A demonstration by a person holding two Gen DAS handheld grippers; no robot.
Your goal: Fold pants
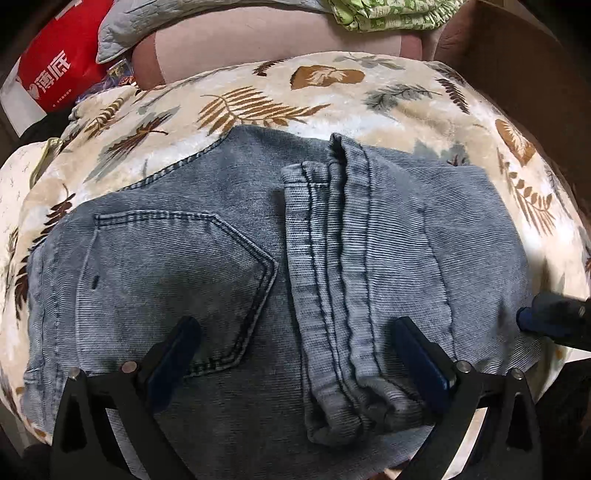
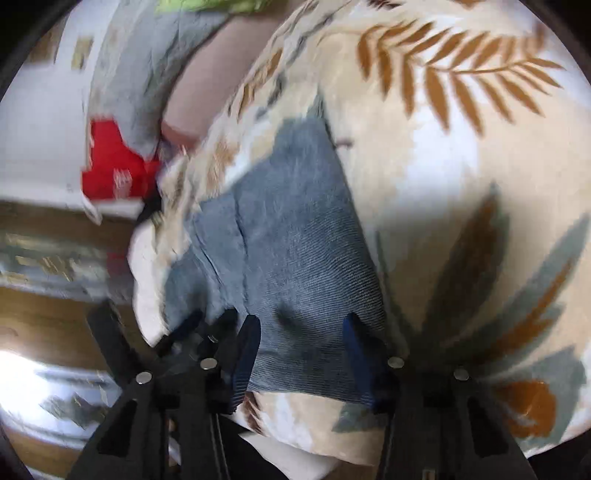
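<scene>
- A leaf-print blanket (image 1: pixel 258 92) in cream, brown and grey covers the surface; past its far edge sit a pinkish cushion (image 1: pixel 258 40), a grey quilted cloth (image 1: pixel 122 33), a green patterned cloth (image 1: pixel 388 14) and a red bag (image 1: pixel 62 70) with white characters.
- The pants (image 1: pixel 221 240), faded blue denim, lie folded on the blanket straight ahead of the left tongs (image 1: pixel 295 354), back pocket (image 1: pixel 177 280) toward the left finger and the doubled-over legs with their hems running between the fingers toward the right one.
- The left tongs stand wide apart above the denim, gripping nothing.
- The right tongs (image 2: pixel 301 358) are apart too, a finger on either side of a denim corner; the right wrist view is motion-blurred, so whether the pads touch the cloth cannot be told.
- In the left wrist view, a dark fingertip of the right tongs shows at the right edge, beside the pants' edge.
- In the right wrist view the left tongs (image 2: pixel 192 332) show dimly just left of the right tongs.
</scene>
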